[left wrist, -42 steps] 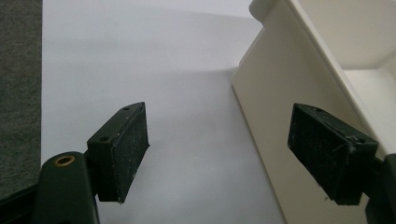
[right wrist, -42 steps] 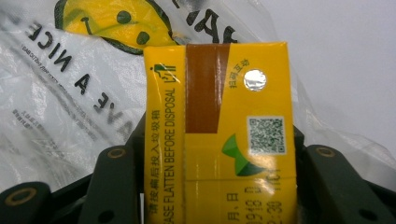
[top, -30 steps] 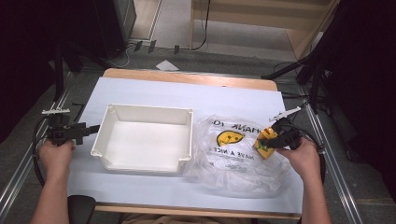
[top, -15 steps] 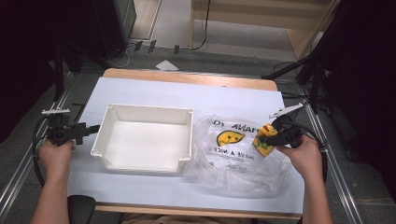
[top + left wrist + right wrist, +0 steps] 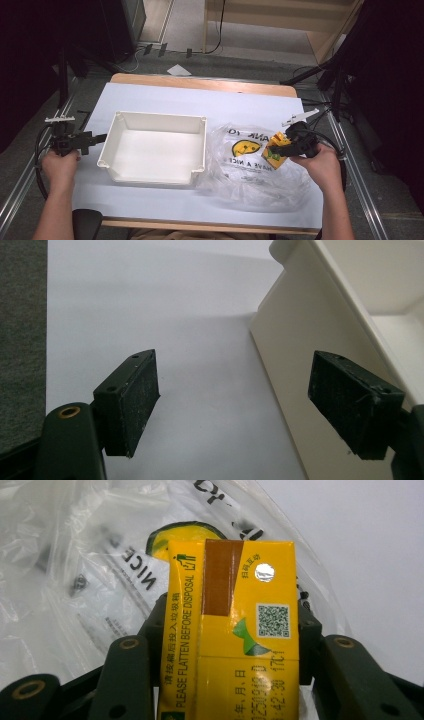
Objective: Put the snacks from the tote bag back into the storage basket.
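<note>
A yellow drink carton (image 5: 275, 150) is clamped between the jaws of my right gripper (image 5: 280, 149), held a little above the right side of the clear plastic bag (image 5: 250, 165). The right gripper view looks down the carton (image 5: 235, 625) with a jaw pressed on each side and the bag (image 5: 80, 575) beneath it. My left gripper (image 5: 95, 138) rests at the table's left, just beside the left wall of the white tray (image 5: 155, 120). In the left gripper view its pads (image 5: 131, 400) stand wide apart with nothing between them, next to the tray wall (image 5: 300, 355).
The table is covered with a white sheet (image 5: 200, 100). A wooden strip (image 5: 200, 82) marks its far edge. Metal rails run along both sides, and cables and stands lie on the floor beyond. The bag carries a yellow smiley print (image 5: 245, 148).
My right gripper has lifted the carton slightly and carried it a little to the right over the bag. The left gripper has kept still.
</note>
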A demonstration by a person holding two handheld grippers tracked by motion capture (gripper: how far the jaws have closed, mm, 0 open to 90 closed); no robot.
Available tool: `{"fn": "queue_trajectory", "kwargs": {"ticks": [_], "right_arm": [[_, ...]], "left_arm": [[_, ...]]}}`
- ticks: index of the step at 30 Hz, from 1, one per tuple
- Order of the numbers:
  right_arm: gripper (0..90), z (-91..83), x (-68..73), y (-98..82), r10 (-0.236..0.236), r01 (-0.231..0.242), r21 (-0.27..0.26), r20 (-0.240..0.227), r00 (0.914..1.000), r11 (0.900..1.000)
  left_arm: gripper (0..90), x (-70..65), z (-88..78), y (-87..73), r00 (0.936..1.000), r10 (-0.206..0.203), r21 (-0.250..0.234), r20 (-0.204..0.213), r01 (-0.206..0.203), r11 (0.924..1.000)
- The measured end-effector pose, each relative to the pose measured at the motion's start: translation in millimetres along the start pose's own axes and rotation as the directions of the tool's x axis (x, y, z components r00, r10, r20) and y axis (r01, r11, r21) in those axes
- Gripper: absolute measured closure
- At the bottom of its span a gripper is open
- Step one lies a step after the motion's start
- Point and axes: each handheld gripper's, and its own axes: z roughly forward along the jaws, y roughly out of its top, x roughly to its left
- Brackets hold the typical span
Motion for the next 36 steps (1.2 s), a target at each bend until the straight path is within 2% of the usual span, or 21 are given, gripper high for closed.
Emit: {"fn": "queue_trajectory", "kwargs": {"ticks": [7, 11, 20, 24, 29, 36], "right_arm": [[52.8, 3.0, 4.5, 5.1, -0.033, 0.033, -0.012, -0.01, 0.9994, 0.999], [52.8, 3.8, 7.3, 7.6, -0.035, 0.035, -0.012, -0.014, 0.9993, 0.999], [52.8, 3.9, 18.8, 18.8, -0.076, 0.074, -0.028, -0.059, 0.9954, 0.997], [52.7, 5.4, 26.4, 26.1, -0.124, 0.122, -0.032, -0.063, 0.9903, 0.992], [52.8, 7.0, 30.6, 32.5, -0.144, 0.141, -0.041, -0.082, 0.9862, 0.989], [52.8, 5.8, 41.8, 45.5, -0.182, 0.177, -0.056, -0.125, 0.9753, 0.983]], "left_arm": [[21.5, -0.1, -0.4, 0.1, 1.0, 0.003, -0.001, 0.001, -0.003, 1.0], [21.6, -0.2, -1.0, 0.1, 1.0, 0.003, -0.006, 0.003, -0.003, 1.0], [21.6, 0.0, -1.6, 0.1, 1.0, 0.003, -0.006, -0.001, -0.003, 1.0], [21.7, -0.3, -1.9, 0.0, 1.0, 0.003, -0.009, -0.001, -0.003, 1.0], [21.7, -0.2, -2.1, -0.3, 1.0, 0.002, -0.007, -0.002, -0.002, 1.0], [21.7, 0.8, -1.6, -0.1, 1.0, -0.001, -0.008, 0.0, 0.001, 1.0]]}}
